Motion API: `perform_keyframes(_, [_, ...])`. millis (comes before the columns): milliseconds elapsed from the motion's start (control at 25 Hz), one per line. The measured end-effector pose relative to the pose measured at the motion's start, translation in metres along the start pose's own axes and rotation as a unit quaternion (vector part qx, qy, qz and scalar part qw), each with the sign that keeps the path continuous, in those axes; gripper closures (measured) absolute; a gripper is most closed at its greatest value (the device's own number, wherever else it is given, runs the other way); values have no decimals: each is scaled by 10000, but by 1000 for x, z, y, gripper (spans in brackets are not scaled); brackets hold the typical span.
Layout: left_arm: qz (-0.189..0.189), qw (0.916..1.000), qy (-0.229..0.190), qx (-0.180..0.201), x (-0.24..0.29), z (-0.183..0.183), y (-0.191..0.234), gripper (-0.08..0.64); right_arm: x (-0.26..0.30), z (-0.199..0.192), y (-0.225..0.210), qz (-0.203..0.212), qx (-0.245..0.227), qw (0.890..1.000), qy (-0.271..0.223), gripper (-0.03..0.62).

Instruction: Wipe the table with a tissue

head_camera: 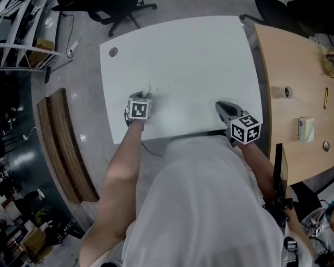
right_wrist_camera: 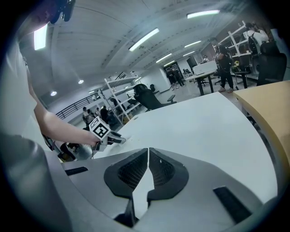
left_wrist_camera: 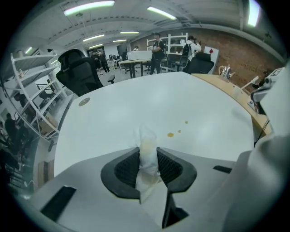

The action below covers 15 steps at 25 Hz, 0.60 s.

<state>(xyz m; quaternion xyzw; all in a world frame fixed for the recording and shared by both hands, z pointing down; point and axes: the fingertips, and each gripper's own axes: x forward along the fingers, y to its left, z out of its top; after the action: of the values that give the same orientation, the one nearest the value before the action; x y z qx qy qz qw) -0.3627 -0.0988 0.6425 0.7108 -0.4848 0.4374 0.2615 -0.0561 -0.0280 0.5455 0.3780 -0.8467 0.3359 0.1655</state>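
The white table (head_camera: 198, 57) fills the middle of the head view. My left gripper (head_camera: 142, 96) points down at its near left part, shut on a crumpled white tissue (left_wrist_camera: 147, 156) with a yellowish stain; the tissue's tip (head_camera: 146, 90) sticks out beyond the jaws. A few small brown spots (left_wrist_camera: 170, 134) lie on the table just ahead and to the right of the tissue. My right gripper (head_camera: 223, 107) hovers over the table's near right edge, shut with nothing between its jaws (right_wrist_camera: 148, 154). In the right gripper view the left gripper (right_wrist_camera: 108, 134) shows at the left.
A wooden table (head_camera: 292, 68) adjoins on the right, carrying a tape roll (head_camera: 286, 92) and a small box (head_camera: 306, 129). A black office chair (head_camera: 122, 13) stands beyond the far edge. A wooden bench (head_camera: 62, 141) lies on the floor at the left. A round grommet (head_camera: 113, 51) marks the table's far left corner.
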Motion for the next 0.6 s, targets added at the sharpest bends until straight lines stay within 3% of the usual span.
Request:
perform_keyframes(240, [-121,9996,154,223,4,9,-14,466,-9,-2,-13,13,34,10000,21,574])
perform_keyframes(440, [-254,9982,8,546,12,19,-30,468,-11,1,-14,50,18,10000,-6,572])
perform_keyframes(600, [-359,9967,245,681,11,21,-42,466,-17,1,-22,23,44,10000,-45,572])
